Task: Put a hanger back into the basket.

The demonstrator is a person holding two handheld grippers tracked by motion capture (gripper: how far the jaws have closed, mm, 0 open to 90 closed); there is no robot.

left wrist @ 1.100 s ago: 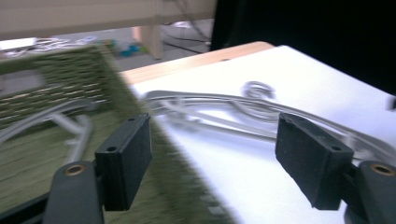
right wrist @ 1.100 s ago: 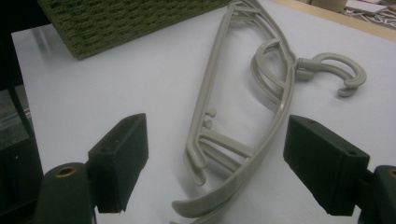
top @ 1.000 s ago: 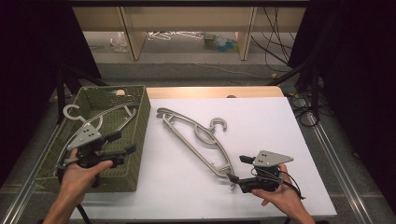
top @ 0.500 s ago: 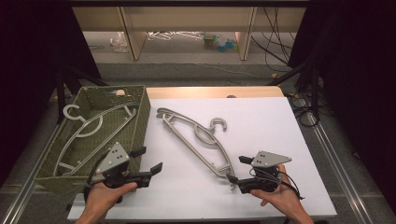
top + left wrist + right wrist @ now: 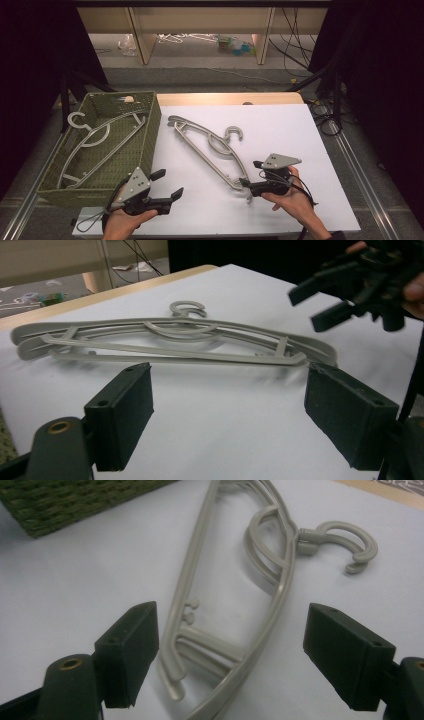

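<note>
Grey plastic hangers on white table, both my grippers open.

Black-jawed right gripper (image 5: 248, 188): jaws spread wide, holding nothing, straddling the near end of the grey hangers (image 5: 210, 145), the tips apparently just short of touching them. Left gripper (image 5: 170, 186): jaws likewise apart and empty, above bare white table (image 5: 300, 130) just beside the basket's near corner, pointing across at the hangers. Hangers: seemingly two stacked, lying flat and diagonal mid-table, hook (image 5: 345, 542) toward the right side. Green woven basket (image 5: 150, 135): at the table's left edge, with another grey hanger (image 5: 95, 145) lying inside.
</note>
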